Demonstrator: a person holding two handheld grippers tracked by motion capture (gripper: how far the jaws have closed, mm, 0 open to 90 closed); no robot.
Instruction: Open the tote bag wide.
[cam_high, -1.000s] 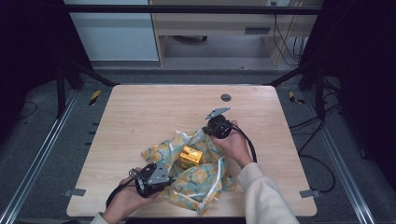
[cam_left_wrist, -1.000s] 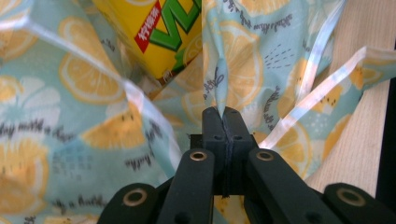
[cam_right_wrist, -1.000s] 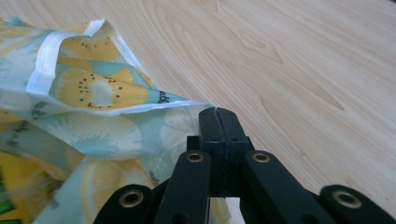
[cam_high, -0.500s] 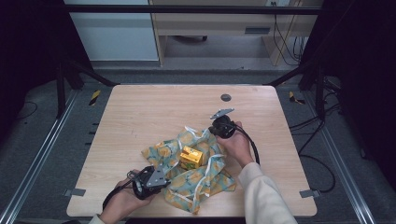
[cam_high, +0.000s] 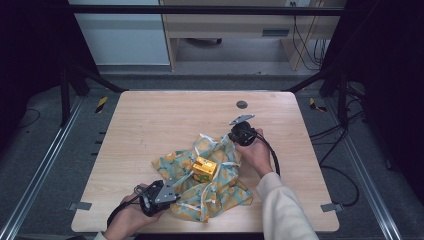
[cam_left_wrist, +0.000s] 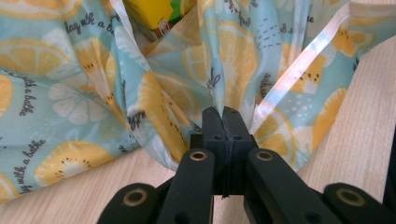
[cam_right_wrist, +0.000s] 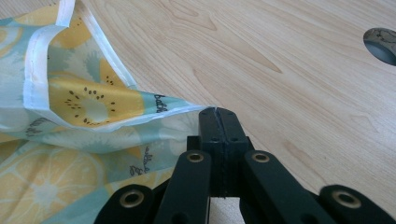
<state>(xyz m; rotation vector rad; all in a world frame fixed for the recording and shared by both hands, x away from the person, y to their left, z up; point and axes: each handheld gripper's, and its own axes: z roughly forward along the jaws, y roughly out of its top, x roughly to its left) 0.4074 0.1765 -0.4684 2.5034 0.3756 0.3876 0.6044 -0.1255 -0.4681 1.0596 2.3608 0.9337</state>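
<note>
The left tongs (cam_high: 172, 194) are sitting at the near-left of the tabletop (cam_high: 150, 125), jaws pressed together on a fold of the lemon-print cloth (cam_high: 220, 187); in the left gripper view the fabric is bunching up out of the shut jaws, with a white hem strip running away to the upper right. The cloth is lying crumpled across the near middle of the tabletop, its long axis running diagonally from the near-left tongs toward the far-right ones. It is acting as a loose wrap — 1 yellow box (cam_high: 205, 167) is sitting in its middle, uncovered on top. The right tongs (cam_high: 231, 136) are clamping the cloth's far-right corner, and in the right gripper view that hemmed corner is ending right at the closed jaws. Beyond them a round dark grommet (cam_high: 242, 104) is sitting in the tabletop. Compared with 1 second ago, the right tongs are lying slightly farther right and lower — the corner is pulled out longer.
</note>
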